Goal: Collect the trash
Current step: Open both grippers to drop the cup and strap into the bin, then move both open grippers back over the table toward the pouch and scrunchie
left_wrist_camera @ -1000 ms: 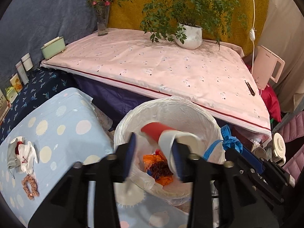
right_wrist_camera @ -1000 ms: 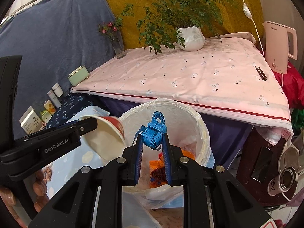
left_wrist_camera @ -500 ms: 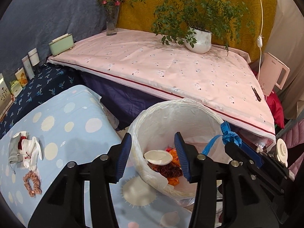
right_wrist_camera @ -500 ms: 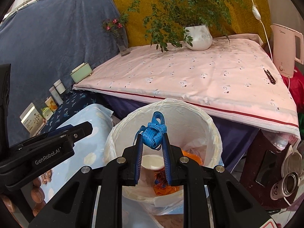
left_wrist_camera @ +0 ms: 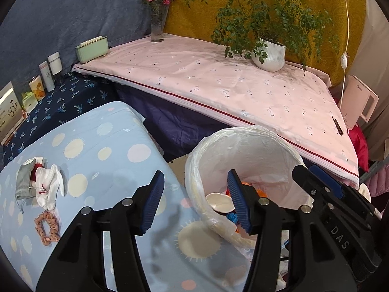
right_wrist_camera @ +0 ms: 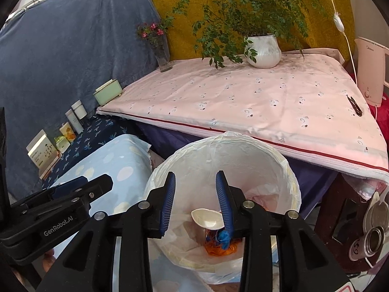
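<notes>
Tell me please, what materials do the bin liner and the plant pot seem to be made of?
Bin liner: thin translucent plastic film, probably; it wrinkles and shines at the rim. Plant pot: likely glazed ceramic; white, ribbed, slightly glossy.

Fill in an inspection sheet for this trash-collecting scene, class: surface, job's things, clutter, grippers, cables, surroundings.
Surface: blue dotted cloth, beside the bin.
Job's things: lined white bin holding a paper cup, blue ribbon and orange scraps.
Clutter: socks and a scrunchie on the cloth.
Grippers: left gripper and right gripper, jaws opening, nothing between them.
Cables: white cord with switch.
Surroundings: potted plant, flower vase, kettle.
</notes>
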Tool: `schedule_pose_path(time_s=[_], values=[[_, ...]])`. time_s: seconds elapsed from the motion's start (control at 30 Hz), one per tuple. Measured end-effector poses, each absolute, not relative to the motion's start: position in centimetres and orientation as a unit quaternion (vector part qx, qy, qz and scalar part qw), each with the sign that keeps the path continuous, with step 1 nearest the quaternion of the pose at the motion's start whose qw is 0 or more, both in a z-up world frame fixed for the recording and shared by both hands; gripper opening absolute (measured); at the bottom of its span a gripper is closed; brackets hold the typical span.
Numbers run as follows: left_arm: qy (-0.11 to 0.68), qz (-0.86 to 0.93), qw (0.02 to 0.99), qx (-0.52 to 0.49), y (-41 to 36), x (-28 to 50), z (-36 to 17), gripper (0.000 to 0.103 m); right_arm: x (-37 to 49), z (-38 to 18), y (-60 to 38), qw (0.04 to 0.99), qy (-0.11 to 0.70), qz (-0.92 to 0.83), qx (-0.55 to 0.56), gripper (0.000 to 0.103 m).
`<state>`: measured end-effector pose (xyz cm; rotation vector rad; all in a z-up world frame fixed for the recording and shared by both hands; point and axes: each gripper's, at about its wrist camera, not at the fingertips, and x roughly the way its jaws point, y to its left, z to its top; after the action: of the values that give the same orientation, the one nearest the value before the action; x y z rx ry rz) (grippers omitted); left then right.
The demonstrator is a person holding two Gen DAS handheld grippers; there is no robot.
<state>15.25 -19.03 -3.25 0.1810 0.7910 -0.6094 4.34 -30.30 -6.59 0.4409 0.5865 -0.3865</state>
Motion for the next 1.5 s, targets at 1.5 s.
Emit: schedule_pose_path(time_s=[1.5], values=[[0.394,-0.098,0.913,-0.037,6.5,18.5,-4.7,0.082,10.8,-5.5,-9.0,0.934,0.341,-0.027,0.103,0.05]])
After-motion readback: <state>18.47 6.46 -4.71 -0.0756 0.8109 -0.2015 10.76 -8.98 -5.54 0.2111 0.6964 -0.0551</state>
